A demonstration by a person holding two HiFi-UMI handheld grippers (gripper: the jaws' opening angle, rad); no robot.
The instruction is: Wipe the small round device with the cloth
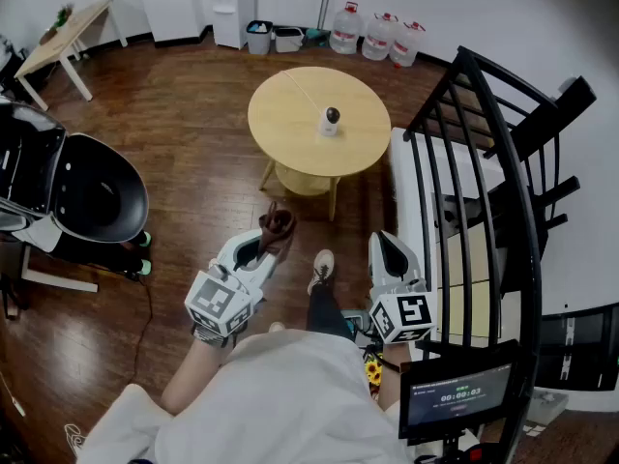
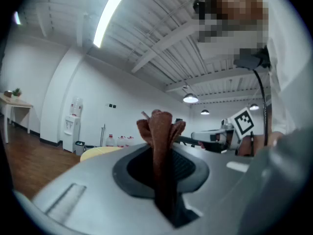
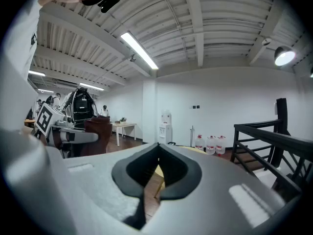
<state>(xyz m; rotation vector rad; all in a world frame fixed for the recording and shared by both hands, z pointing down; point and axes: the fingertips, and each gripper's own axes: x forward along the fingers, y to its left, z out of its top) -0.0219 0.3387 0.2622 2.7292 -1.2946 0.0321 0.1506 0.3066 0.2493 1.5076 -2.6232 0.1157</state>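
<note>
Head view, progress: By my reading the wiping has not begun. The person stands on the wooden floor, well apart from the round table, and neither gripper is near it.
Head view, device: The small round device stands upright near the middle of the table top, alone. It has a white body and a dark round face, and it is too small here to show dirt or detail.
Head view, grippers: The left gripper carries a bunched brown cloth that sticks out past its tip. The right gripper points forward beside it, with nothing showing in it.
Left gripper view, jaws: They are clamped on the cloth, which rises between them as a crumpled, upright tuft of reddish-brown fabric.
Left gripper view, device: It is not visible. Only a pale edge of the table shows beyond the jaws, to the left.
Right gripper view, jaws: They are pressed together with the tips meeting, and nothing is held.
Right gripper view, device: It cannot be made out. A sliver of yellow table shows below the jaw tips.
Left to do: The cloth is already gripped. Reaching the table, bringing the cloth to the device and the whole wipe remain.
</note>
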